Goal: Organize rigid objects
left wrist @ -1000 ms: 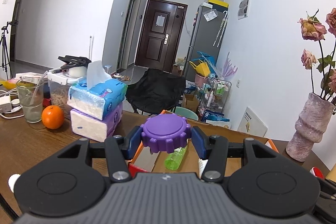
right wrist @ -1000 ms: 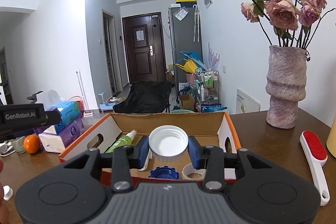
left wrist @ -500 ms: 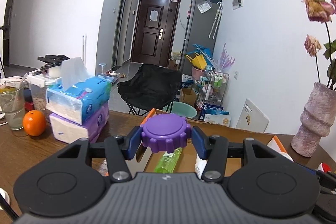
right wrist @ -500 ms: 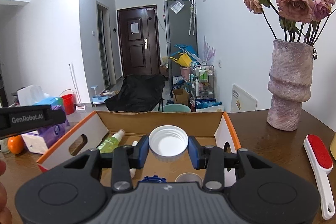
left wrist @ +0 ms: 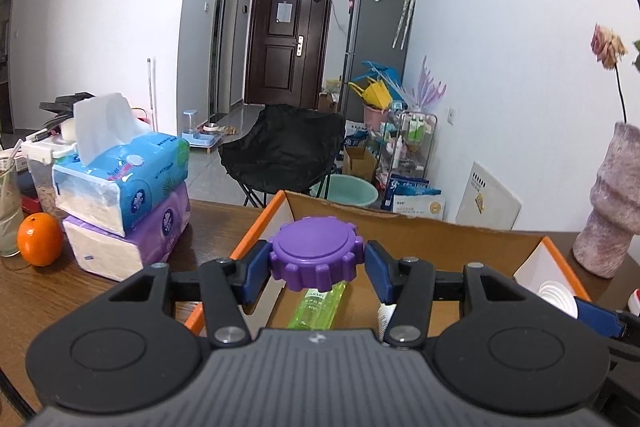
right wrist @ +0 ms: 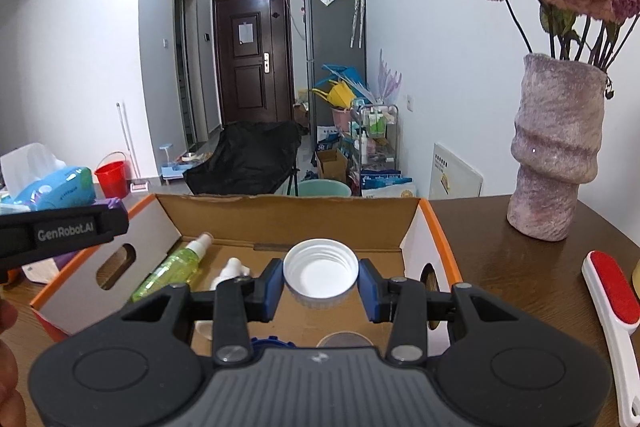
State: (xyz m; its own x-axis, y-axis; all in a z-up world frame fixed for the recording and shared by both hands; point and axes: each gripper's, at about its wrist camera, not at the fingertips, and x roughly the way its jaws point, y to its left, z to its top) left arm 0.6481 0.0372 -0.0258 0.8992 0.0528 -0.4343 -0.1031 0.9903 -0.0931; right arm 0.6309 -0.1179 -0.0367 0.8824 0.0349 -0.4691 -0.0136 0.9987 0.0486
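- Grips first: left gripper is clamped on a purple cap with a notched rim, its jaws pressing both sides; right gripper pinches a white cap, hollow side up, in the same way.
- Box sits on the table right under both caps — cardboard, open-topped, orange-edged.
- Inside it lie a green bottle along the left wall, a small white bottle beside it, and something blue and a round rim half hidden under the right gripper; what those two are I cannot tell.
- Step in hand, as I judge it: carry each cap over the box and set it down inside.
- Doing it well: lower each cap towards bare cardboard — the middle and the right side look freest — not onto the green bottle.
- Keep the two grippers apart; they are close, and the left one's body already shows at the left edge of the right view.
- Go low before letting go, so the caps do not bounce or roll against the walls.
- Watch the vase and the lint brush to the right of the box when pulling back.
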